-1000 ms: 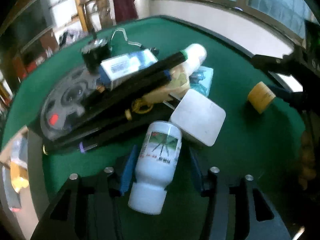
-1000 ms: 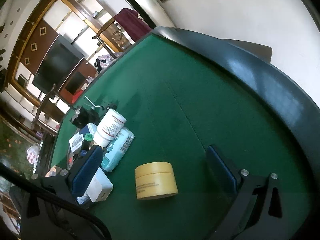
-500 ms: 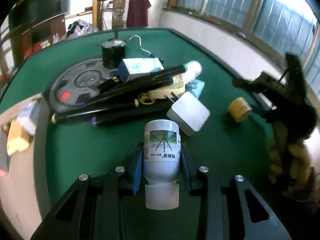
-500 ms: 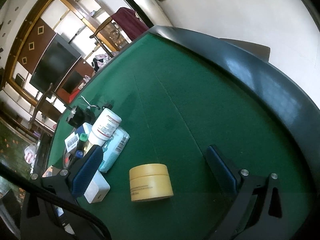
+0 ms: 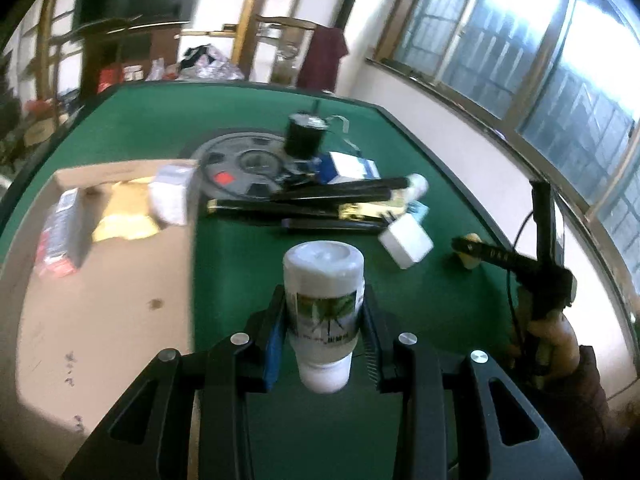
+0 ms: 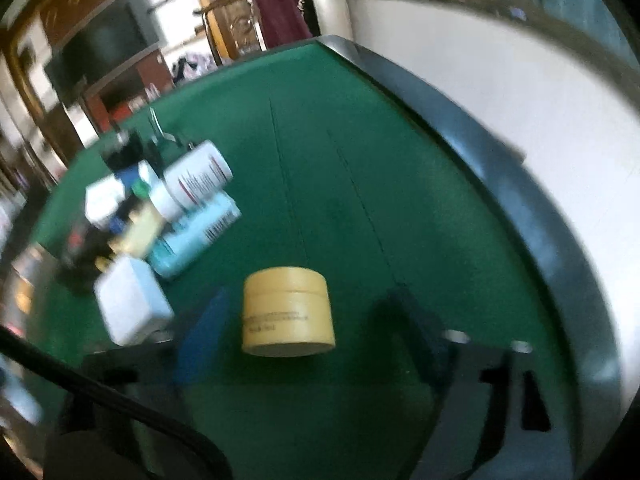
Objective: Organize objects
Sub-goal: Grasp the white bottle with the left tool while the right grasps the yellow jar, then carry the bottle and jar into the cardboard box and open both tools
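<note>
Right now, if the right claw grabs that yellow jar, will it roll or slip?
The yellow jar looks squat and stands on its flat base on the green felt, so it should stay put rather than roll. Its smooth round wall may slip between the open right claw unless gripped centrally. Its weight is unclear.

Left wrist view: mounted behind the left gripper (image 5: pixel 323 322), raised well above the green table (image 5: pixel 160 128), facing along it toward the windows and the far shelving, with the cardboard box (image 5: pixel 100 280) low at left. Right wrist view: set low and close over the table (image 6: pixel 360 152), tilted, blurred, facing the far corner and the white wall. Shared by both: the cluttered pile (image 5: pixel 320 196) (image 6: pixel 160 216), the white block (image 5: pixel 406 240) (image 6: pixel 130 300) and the yellow jar (image 5: pixel 469 256) (image 6: pixel 288 310).
</note>
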Demonstrator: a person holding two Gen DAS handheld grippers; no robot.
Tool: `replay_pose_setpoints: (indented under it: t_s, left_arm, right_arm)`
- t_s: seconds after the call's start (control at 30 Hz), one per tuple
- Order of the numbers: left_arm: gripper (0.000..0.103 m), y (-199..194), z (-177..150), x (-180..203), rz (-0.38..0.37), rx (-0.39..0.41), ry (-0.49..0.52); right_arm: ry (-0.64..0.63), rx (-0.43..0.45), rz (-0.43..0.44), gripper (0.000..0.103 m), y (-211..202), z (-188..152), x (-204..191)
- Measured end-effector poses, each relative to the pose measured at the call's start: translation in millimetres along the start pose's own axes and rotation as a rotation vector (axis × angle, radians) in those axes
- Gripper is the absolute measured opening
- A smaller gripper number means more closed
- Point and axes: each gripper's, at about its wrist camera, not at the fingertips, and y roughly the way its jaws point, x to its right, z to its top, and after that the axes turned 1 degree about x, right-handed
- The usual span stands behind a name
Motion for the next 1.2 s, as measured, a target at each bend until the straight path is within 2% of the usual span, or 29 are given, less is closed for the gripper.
replay_pose_setpoints:
  t_s: [0.03, 0.1, 0.2, 0.27, 0.33, 0.5, 0.57, 0.67, 0.77, 0.9, 1.0, 1.1, 1.2]
  left_arm:
    - [0.029, 0, -2, -5, 0.004, 0.002, -0.012]
    - [0.029, -3, -5, -19, 0.013, 0.01, -0.043]
    - [0.029, -12, -8, -38, 0.032, 0.031, -0.079]
    - [0.03, -17, -10, -51, 0.046, 0.041, -0.097]
    - [0.03, -22, -10, -64, 0.024, 0.046, -0.13]
    - [0.03, -36, -9, -89, 0.03, 0.071, -0.181]
    - [0.03, -42, -8, -100, 0.006, 0.084, -0.21]
    - [0.03, -50, -7, -114, 0.014, 0.108, -0.243]
    - [0.03, -59, -8, -131, -0.025, 0.123, -0.292]
    - [0.03, -62, 2, -147, 0.04, 0.111, -0.267]
    - [0.03, -51, 15, -163, 0.072, 0.063, -0.256]
    - [0.03, -37, 20, -183, 0.06, 0.019, -0.29]
    - [0.03, -19, 22, -201, 0.049, -0.024, -0.337]
  right_arm:
    - [-0.029, 0.003, -0.024, 0.037, 0, 0, -5]
    - [-0.047, 0.006, -0.051, 0.037, 0, -1, -8]
    - [-0.013, -0.001, -0.014, 0.037, -3, -2, -5]
    - [0.015, -0.011, 0.03, 0.037, -9, -4, -3]
    - [0.033, -0.016, 0.071, 0.037, -17, -5, -4]
    - [0.026, 0.0, 0.203, 0.037, -48, -7, -25]
    - [0.008, -0.004, 0.279, 0.037, -59, -4, -46]
    - [-0.058, -0.013, 0.365, 0.037, -70, -2, -85]
    - [-0.127, -0.042, 0.448, 0.037, -71, -6, -129]
    - [-0.192, -0.134, 0.584, 0.038, -62, -12, -195]
    - [-0.261, -0.167, 0.629, 0.038, -57, -19, -245]
    - [-0.317, -0.201, 0.66, 0.038, -48, -26, -294]
    - [-0.363, -0.22, 0.637, 0.038, -32, -31, -330]
